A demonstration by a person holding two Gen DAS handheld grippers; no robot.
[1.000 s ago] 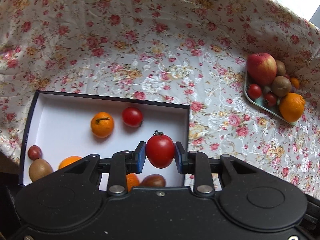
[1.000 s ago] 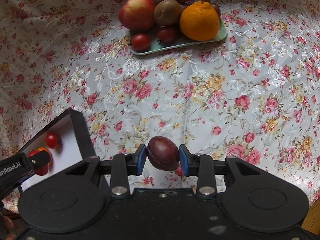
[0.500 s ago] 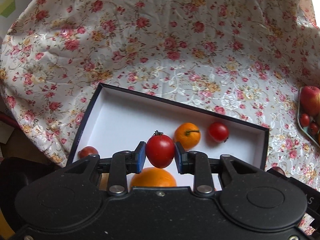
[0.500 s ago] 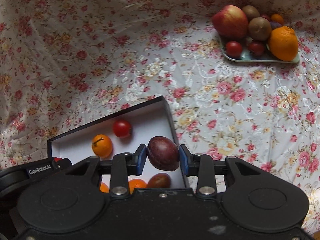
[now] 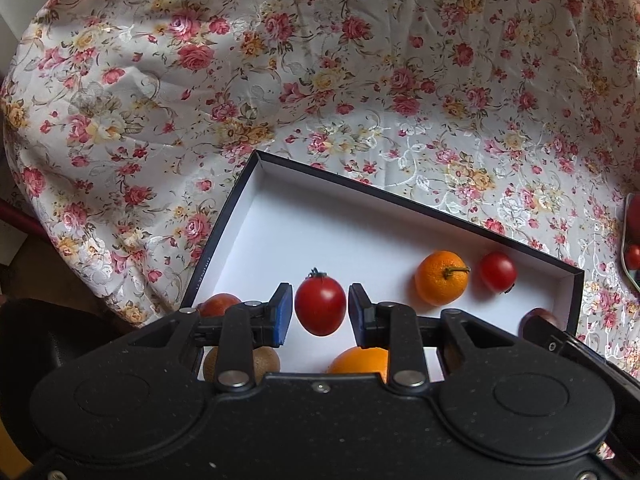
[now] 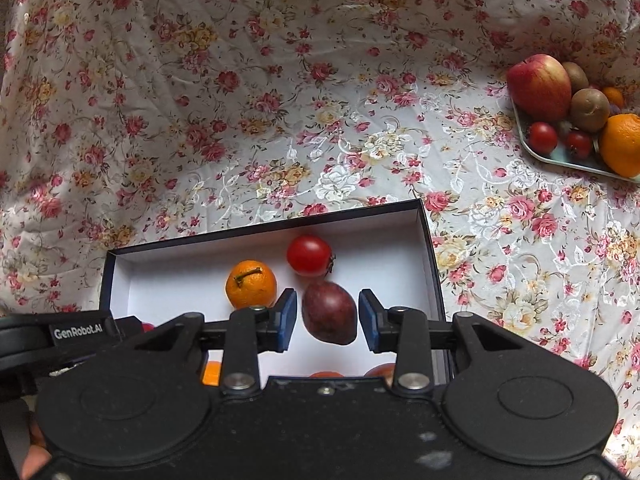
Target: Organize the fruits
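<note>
Tomato [image 5: 320,304] sat between the parted blue pads of the left gripper [image 5: 320,309], a gap each side, so it was judged released over the box [image 5: 256,208]; the right gripper [image 6: 328,316] likewise stood parted around the dark plum [image 6: 329,312]. Free white floor lay at 11 o'clock; mandarin [image 6: 251,284] and second tomato [image 6: 309,255] crowded 12 to 1, and the tray [image 6: 560,158] of remaining fruit sat far off at 2.

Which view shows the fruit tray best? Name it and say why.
The right wrist view: the tray shows an apple, kiwis, tomatoes and an orange. The left wrist view catches only a sliver of it at the right edge.
</note>
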